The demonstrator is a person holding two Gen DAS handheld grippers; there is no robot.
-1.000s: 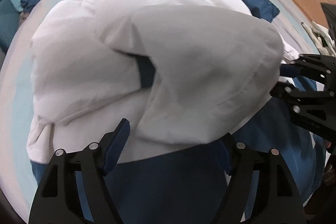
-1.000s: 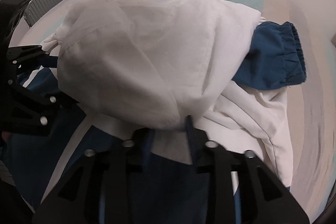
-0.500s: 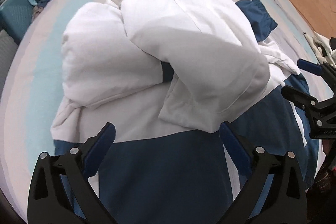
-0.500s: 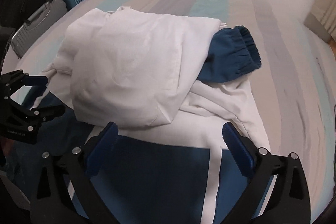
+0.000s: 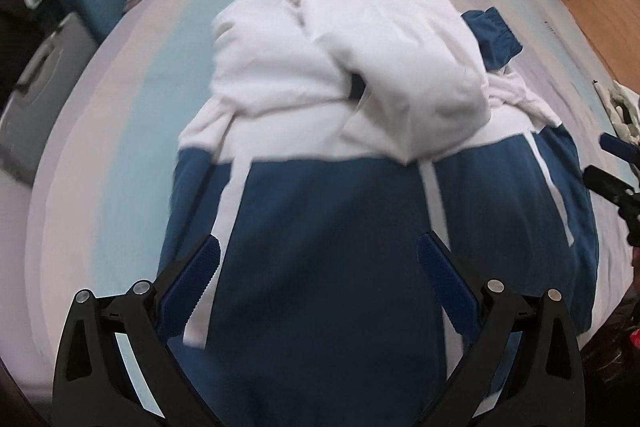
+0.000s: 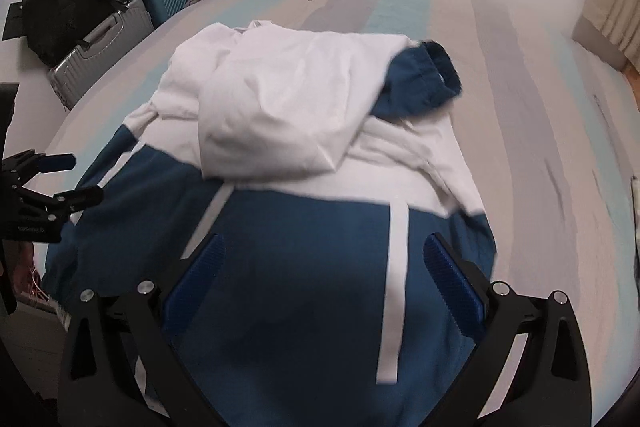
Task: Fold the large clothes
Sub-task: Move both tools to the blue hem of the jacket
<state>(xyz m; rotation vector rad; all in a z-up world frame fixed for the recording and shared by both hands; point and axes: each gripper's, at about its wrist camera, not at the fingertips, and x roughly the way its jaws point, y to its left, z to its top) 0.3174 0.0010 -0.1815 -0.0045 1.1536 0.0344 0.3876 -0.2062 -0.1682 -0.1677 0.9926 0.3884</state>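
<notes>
I am looking down on a bed with a pale striped cover, suitcases standing beside it at the far left. The blue and white jacket is lying spread on the bed, its white sleeves folded across the upper part and one blue cuff poking out on the right. My left hand-held gripper and right hand-held gripper are both hanging above the blue part, jaws wide apart, gripping nothing.

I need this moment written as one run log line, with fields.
stage: sleeves folded in | item: blue and white jacket flat on bed | left gripper: open, empty | right gripper: open, empty
</notes>
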